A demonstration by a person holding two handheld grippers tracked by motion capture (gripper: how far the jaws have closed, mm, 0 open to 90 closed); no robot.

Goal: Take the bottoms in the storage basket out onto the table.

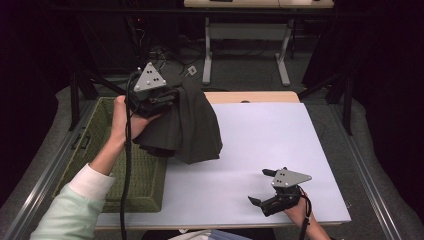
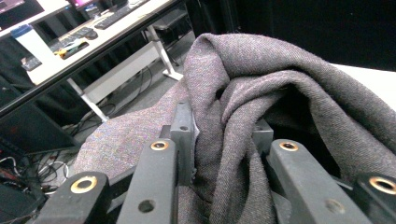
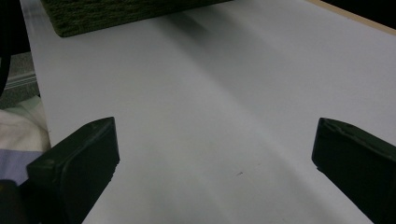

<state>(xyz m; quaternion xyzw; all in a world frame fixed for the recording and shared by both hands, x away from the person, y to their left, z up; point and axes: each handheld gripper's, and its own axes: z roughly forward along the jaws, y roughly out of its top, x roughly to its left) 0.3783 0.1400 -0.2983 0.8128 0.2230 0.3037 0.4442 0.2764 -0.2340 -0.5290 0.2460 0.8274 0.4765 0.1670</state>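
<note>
The left gripper [image 1: 159, 102], raised above the green woven basket [image 1: 100, 165], clamps a bunched dark grey woollen cloth [image 1: 187, 125] that hangs over the white table's [image 1: 260, 145] left edge. The right gripper [image 1: 263, 187], jaws wide apart and empty, rests low near the front right corner.

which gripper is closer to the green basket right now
Left. The left gripper, shut on a dark cloth, is held above the basket's far right edge. The right gripper sits open on the table, well to the basket's right.

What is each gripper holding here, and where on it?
Left gripper clamps a bunched fold of the dark cloth; right gripper is open, holding nothing.
</note>
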